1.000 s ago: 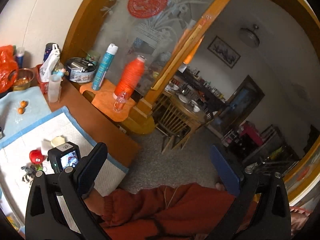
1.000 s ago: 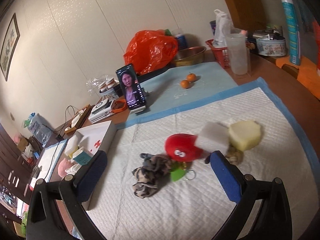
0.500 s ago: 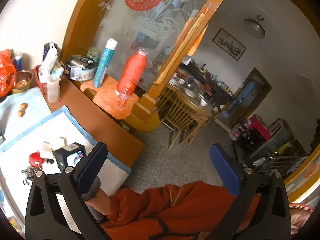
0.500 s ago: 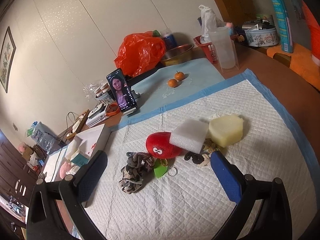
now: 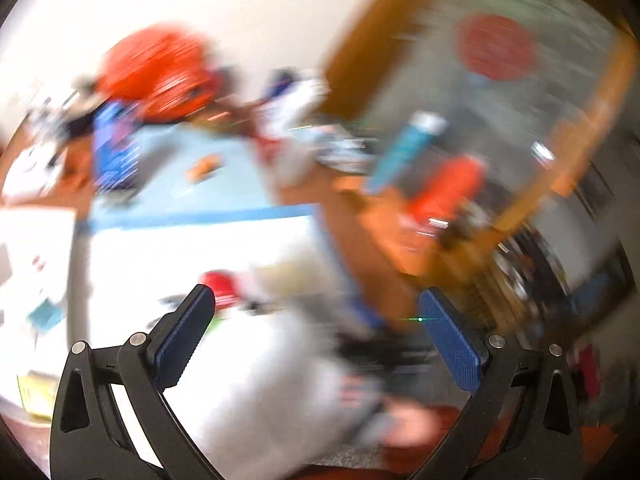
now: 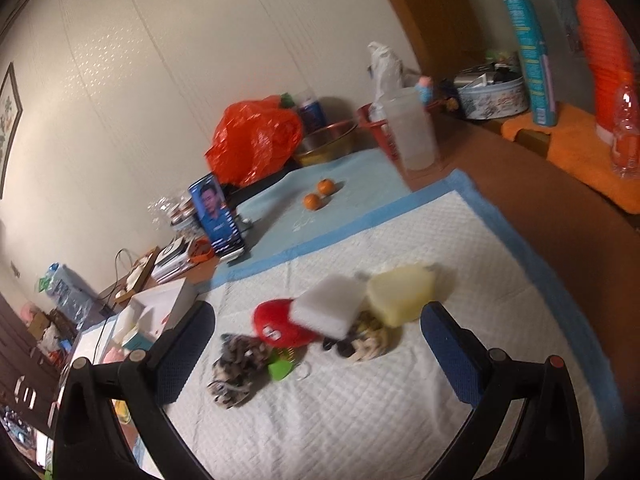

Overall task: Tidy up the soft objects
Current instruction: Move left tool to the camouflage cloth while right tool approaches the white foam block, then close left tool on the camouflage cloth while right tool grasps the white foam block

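Note:
In the right wrist view a cluster of soft objects lies on a white quilted mat [image 6: 400,420]: a red plush [image 6: 280,326], a white sponge [image 6: 330,312] leaning on it, a yellow sponge [image 6: 400,294], a patterned scrunchie [image 6: 236,368] and a cream and black plush [image 6: 366,344]. My right gripper [image 6: 316,354] is open and empty, just above and in front of the cluster. The left wrist view is heavily blurred; the red plush [image 5: 220,284] shows past my open, empty left gripper [image 5: 316,336].
A white box [image 6: 164,308] stands at the mat's left edge. Behind are a phone on a stand [image 6: 216,216], two oranges [image 6: 318,194], an orange bag [image 6: 256,140], a plastic cup [image 6: 412,132], a spray can [image 6: 528,52] and an orange bottle [image 6: 604,52].
The left gripper has swung fast from facing the room toward the table, blurring its view. The right gripper has moved a little closer to the soft objects.

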Motion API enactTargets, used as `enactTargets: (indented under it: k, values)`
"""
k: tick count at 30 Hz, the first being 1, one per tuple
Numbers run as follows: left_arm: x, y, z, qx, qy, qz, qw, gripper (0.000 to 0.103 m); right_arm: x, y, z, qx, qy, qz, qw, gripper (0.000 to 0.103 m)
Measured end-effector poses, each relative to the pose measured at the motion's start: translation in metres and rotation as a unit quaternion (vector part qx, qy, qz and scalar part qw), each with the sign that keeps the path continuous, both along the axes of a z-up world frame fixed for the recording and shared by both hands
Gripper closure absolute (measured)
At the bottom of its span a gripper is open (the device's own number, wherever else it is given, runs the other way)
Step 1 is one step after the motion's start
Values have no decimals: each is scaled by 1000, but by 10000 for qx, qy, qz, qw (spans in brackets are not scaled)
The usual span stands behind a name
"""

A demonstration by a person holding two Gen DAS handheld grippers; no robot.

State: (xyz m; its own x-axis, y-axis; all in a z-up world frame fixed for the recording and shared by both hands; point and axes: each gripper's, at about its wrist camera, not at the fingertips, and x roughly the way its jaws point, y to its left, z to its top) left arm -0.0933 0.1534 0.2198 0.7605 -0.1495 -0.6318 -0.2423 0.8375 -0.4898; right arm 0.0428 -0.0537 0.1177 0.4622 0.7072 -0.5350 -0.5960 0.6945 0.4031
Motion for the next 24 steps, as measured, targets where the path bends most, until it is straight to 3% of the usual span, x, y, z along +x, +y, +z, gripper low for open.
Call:
enactTargets:
  k: [2,4,7,10,15,20,21,24]
  values:
    - [-5,31,-45,95,259,487,9984,0,9,-8,-2,53,38,-133,9999,0]
    - [-10,47,-92,438,545,876,9937,0,17,-17,-6,111,36,-255,9996,0]
    - [-9,47,-149,692,1045,941,9876,0,27,-20,-15,-102,75,-353,9993,0]
    - [-1,38,-178,686,1177,855,9870,0,34,-19,-25,-304,163,-368,9987,0]
    - [25,21,-206,1013,1466,708,9815,4,46,-12,-38,-645,78,-226,9976,0]
    - [35,23,-205,1159,1405,786,9801,28,49,-1,-43,-739,-19,224,9970,0]
    - [37,24,-205,1161,1375,797,9804,39,47,4,-43,-773,-114,364,9963,0]
    - [34,27,-205,1138,1290,908,9809,46,40,21,-40,-827,-326,649,9939,0]
